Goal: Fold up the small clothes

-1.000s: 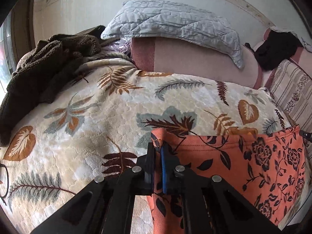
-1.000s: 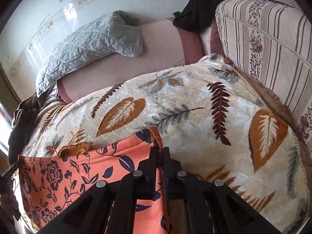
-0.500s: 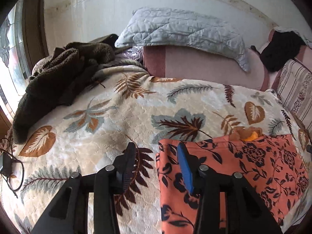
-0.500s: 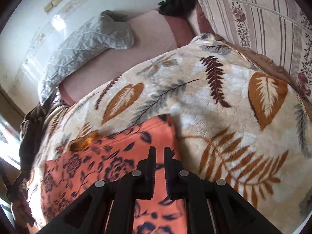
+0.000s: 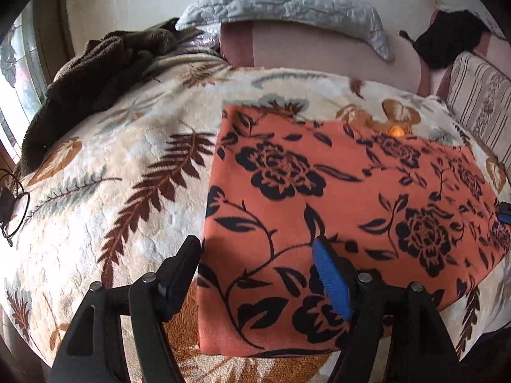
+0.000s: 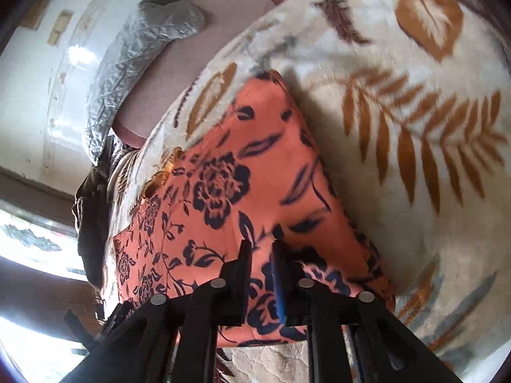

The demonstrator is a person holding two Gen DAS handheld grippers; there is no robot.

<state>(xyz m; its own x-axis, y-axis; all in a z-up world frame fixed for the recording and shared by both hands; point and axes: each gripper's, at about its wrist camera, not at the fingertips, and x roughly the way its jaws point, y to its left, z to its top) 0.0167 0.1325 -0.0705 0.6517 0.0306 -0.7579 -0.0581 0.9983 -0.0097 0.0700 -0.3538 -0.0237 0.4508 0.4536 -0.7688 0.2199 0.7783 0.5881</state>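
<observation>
Orange floral cloth [image 5: 335, 217] lies spread flat on the leaf-print blanket [image 5: 121, 198] covering the bed. A fold looks just laid down, so the next move probably calls for a fresh grip on an edge. Left tongs [image 5: 258, 268] gape wide over the cloth's near left edge, holding nothing. Right tongs [image 6: 260, 271] stand narrowly parted over its near edge, gripping nothing visible. Beyond the cloth, a grey pillow [image 5: 287, 0].

An orange cloth [image 5: 345, 198] printed with dark roses and leaves lies spread flat as a rectangle on the bed, its edges straight, its surface smooth.
</observation>
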